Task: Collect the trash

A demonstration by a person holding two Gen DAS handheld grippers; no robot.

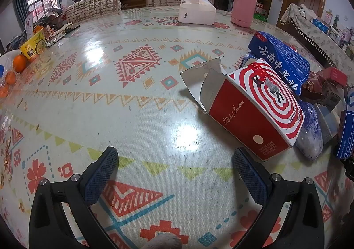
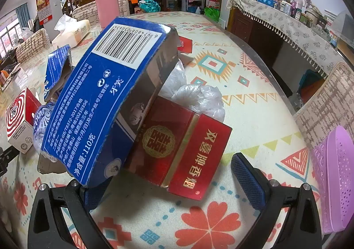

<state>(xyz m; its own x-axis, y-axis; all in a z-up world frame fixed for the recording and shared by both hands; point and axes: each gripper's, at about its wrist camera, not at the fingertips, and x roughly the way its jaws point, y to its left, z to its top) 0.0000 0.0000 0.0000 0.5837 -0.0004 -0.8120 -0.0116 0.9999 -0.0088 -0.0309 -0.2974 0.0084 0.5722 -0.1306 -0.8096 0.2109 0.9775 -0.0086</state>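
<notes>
Left wrist view: left gripper [image 1: 174,166] spread wide, empty, over the table [image 1: 124,116] — one red box [image 1: 250,114] at right, three oranges [image 1: 19,62] far left.

Right wrist view: right gripper [image 2: 170,173] wide open, gripping nothing — one blue box [image 2: 93,103] and one red pack [image 2: 183,149] at centre, one purple basket [image 2: 338,178] lower right.

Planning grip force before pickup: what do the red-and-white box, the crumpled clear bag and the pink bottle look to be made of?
Red-and-white box: thin printed cardboard, slightly glossy outside; its open flap shows grey unprinted board. Crumpled clear bag: thin translucent plastic film, by its wrinkles and shine. Pink bottle: smooth matte pink body, likely coated metal or plastic; cannot tell which.
</notes>
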